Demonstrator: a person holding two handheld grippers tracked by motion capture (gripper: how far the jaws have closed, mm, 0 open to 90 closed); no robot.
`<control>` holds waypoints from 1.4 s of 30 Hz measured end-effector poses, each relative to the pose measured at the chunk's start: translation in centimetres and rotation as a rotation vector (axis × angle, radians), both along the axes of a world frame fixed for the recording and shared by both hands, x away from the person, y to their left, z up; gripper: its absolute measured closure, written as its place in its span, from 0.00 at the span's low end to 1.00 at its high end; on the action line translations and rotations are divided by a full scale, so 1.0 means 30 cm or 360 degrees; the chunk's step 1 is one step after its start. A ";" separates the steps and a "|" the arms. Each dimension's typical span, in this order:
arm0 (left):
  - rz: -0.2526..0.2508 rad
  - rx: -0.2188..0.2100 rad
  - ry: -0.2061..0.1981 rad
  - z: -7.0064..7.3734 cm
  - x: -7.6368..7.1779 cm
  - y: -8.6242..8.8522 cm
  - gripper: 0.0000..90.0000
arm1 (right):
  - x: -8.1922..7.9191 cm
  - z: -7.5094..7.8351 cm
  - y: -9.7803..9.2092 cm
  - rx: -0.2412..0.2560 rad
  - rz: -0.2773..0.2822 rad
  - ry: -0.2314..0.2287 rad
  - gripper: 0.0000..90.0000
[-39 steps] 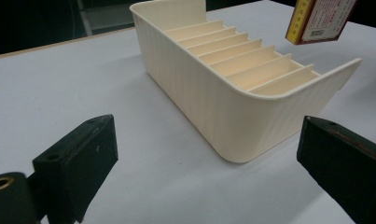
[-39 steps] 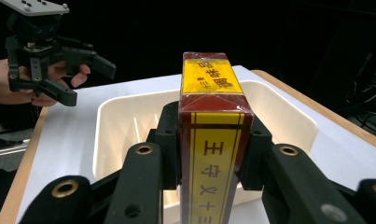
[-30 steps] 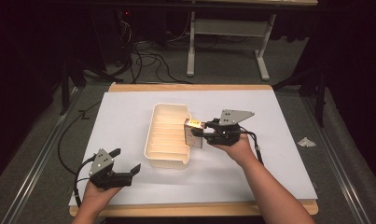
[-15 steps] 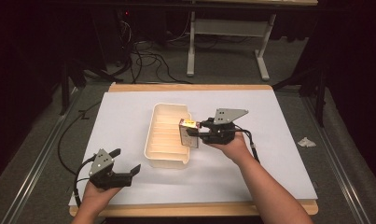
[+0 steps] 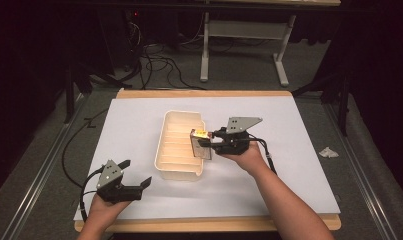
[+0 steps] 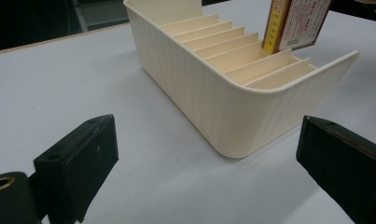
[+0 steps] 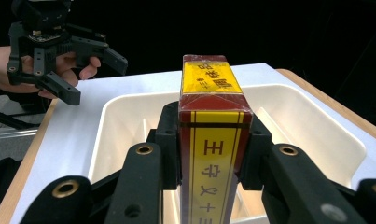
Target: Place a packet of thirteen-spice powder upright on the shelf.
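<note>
- My right gripper (image 5: 205, 144) pinches the red-and-yellow box (image 7: 212, 135) flat between both jaws, upright, its top poking above them.
- The box hangs over the right rim of the cream slotted tray (image 5: 175, 167), about 3 o'clock from the tray's middle.
- My left gripper (image 5: 137, 176) rests with jaws spread, holding nothing, at 7 o'clock from the tray, well apart.
- White sheet (image 5: 299, 165) covers the wooden table (image 5: 204, 93); dark floor, cables (image 5: 154, 57) and a grey stand (image 5: 241, 35) lie at 12 o'clock.

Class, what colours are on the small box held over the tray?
Dark red and yellow small box, clearest in the right gripper view.
</note>
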State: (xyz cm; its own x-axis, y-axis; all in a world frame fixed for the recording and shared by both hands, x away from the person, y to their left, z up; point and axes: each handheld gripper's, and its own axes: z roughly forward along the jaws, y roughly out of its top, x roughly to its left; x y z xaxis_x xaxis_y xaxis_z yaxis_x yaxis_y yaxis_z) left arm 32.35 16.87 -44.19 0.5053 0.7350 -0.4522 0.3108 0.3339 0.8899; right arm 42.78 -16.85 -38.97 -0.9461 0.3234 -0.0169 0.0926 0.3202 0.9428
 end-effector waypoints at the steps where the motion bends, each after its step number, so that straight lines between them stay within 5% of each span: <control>1: -0.0001 0.0004 -0.0001 0.000 0.000 0.000 0.07 | 0.001 -0.001 0.003 0.0001 0.0000 0.0003 0.76; 8: -0.0009 0.0007 0.0000 0.000 -0.013 0.009 0.07 | 0.012 -0.002 0.026 -0.0007 0.0069 -0.0045 0.76; 22: 0.0049 -0.0010 0.0002 0.002 -0.035 0.045 0.07 | 0.062 -0.019 0.095 0.0030 0.0151 -0.0008 0.76; 42: 0.0021 0.0003 0.0008 0.001 -0.033 0.042 0.07 | 0.060 -0.025 0.176 0.0015 0.0135 -0.0037 0.76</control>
State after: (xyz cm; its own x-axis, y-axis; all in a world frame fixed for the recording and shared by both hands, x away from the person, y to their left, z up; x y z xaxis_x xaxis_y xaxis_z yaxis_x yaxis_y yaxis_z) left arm 31.35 18.14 -44.17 0.4932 0.7426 -0.4531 0.3107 0.3361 0.8891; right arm 44.58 -11.58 -39.70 -0.9695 0.2425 -0.0368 0.0433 0.3171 0.9474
